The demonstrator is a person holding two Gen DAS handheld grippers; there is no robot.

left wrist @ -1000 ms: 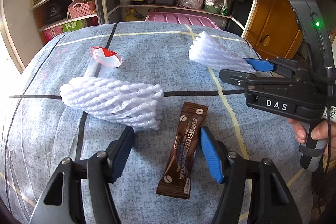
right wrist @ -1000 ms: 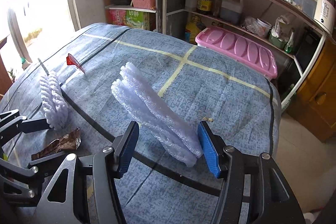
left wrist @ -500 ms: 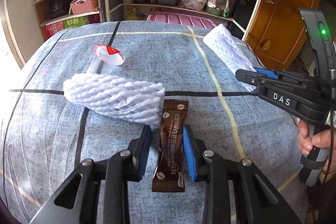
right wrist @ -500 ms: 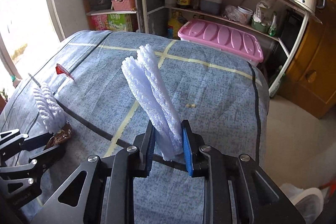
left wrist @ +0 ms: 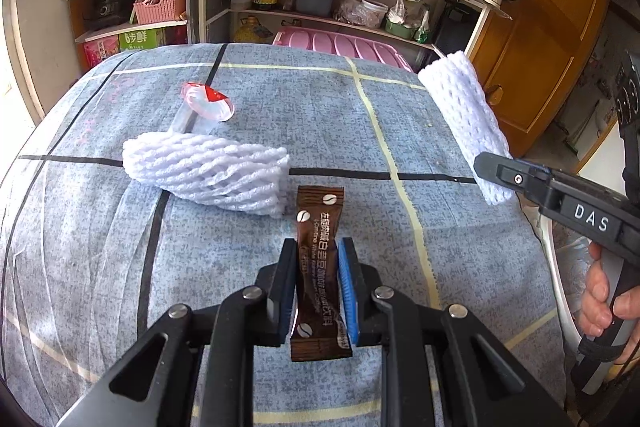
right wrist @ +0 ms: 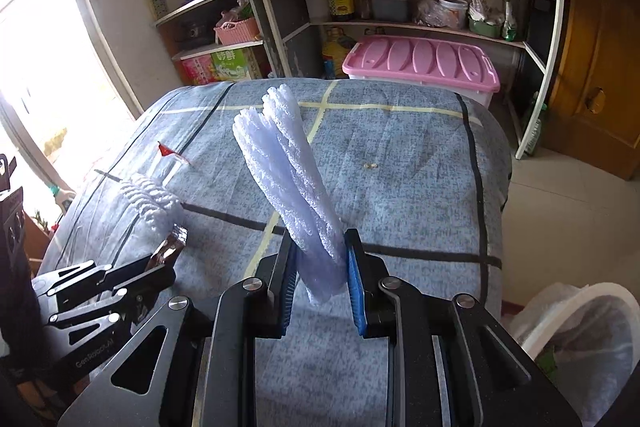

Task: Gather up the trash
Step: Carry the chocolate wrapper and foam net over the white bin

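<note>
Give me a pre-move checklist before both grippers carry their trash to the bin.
1. Left gripper shut on the coffee sachet: ok.
2. Right gripper shut on the foam net: ok, held near its lower end.
3. Sachet clear of the second foam net on the bedspread: cannot tell, its top edge sits very close.
4. Bin in view and open: ok, at lower right of the right wrist view.
5. Grippers apart from each other: ok.
6. Trash left over: not ok, second foam net and red-capped plastic piece remain.
</note>
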